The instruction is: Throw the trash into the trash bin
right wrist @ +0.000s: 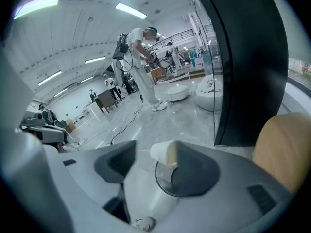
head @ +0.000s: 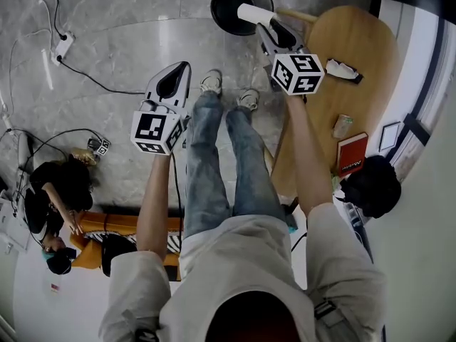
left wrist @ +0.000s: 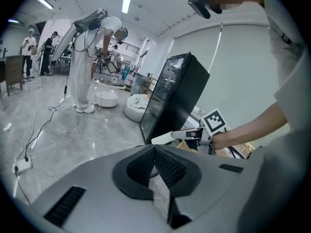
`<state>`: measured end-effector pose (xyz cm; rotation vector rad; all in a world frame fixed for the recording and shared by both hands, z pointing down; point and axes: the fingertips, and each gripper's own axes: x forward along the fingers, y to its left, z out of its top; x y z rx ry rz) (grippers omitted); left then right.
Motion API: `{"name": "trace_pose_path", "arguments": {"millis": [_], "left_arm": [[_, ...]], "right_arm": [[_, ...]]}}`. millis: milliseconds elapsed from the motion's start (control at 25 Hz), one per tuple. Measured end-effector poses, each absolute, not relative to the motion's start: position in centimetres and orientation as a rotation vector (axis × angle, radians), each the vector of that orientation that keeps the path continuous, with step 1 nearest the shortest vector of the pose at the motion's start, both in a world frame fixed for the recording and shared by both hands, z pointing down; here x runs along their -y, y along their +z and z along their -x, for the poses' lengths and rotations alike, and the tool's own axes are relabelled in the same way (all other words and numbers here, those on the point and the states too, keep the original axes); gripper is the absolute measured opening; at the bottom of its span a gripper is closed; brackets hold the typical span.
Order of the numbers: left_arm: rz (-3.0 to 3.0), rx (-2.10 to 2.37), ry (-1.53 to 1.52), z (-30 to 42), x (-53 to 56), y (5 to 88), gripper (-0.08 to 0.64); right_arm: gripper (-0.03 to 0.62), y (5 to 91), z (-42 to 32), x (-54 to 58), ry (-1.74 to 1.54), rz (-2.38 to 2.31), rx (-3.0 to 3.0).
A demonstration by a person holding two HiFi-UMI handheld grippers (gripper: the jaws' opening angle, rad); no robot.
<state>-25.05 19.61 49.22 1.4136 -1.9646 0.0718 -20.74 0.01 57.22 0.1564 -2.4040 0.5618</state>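
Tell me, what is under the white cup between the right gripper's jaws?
The round black trash bin lies below the white cup. The cup and a jaw cover part of its opening; its inside is too dark to tell.

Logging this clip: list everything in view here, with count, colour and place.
trash bin: one, black, round, on the floor ahead of the shoes.
paper cup: one, white, between the right gripper's fingers, above the bin.
table: one, wooden, round, at right.
book: one, red, on the table's near edge.
small container: one, pale, on the table beside the book.
power strip: one, white, on the floor at upper left.
seated person: one, dark clothes, lower left.
left gripper: grey, fingers together, empty.
right gripper: grey, fingers apart around the cup.
shoes: two, pale.
jeans: blue.
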Motion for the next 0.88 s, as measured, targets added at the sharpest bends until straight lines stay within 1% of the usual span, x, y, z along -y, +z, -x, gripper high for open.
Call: {"name": "trace_pose_path", "arguments": {"millis": [40,240,400,440,520,600,680,880], "left_arm": [[-1.415,1.964,0.072,25.2,-19.5,49.3,0.017],[-1.423,1.959,0.077,25.4,-18.9,49.3,0.017],[-1.437,1.952,0.081,24.8,-18.3,49.3,0.017],[-1.444,1.949,0.082,24.7,-18.1,49.2,0.017],[-1.461,1.941,0.084,24.5,-17.7,49.0,0.017],[-1.480,1.929,0.091,24.2,-17.2,48.9,0.017],[-1.502,1.915,0.099,23.7,-16.5,48.8,0.017],[-1.560,1.869,0.124,21.9,-14.4,48.8,0.017]], "right_arm": [[0.306,57.7,21.1,0.1,0.567,-0.155,2.396],[0.305,58.2,20.6,-0.1,0.535,-0.130,2.375],[0.264,58.3,19.2,-0.1,0.542,-0.142,2.380],[0.243,58.1,19.0,-0.2,0.548,-0.146,2.382],[0.185,57.7,18.4,-0.1,0.555,-0.159,2.384],[0.087,57.3,17.6,0.1,0.553,-0.185,2.388],[0.047,56.8,16.8,0.5,0.556,-0.206,2.396],[0.032,56.1,13.8,1.7,0.565,-0.262,2.400]]}}
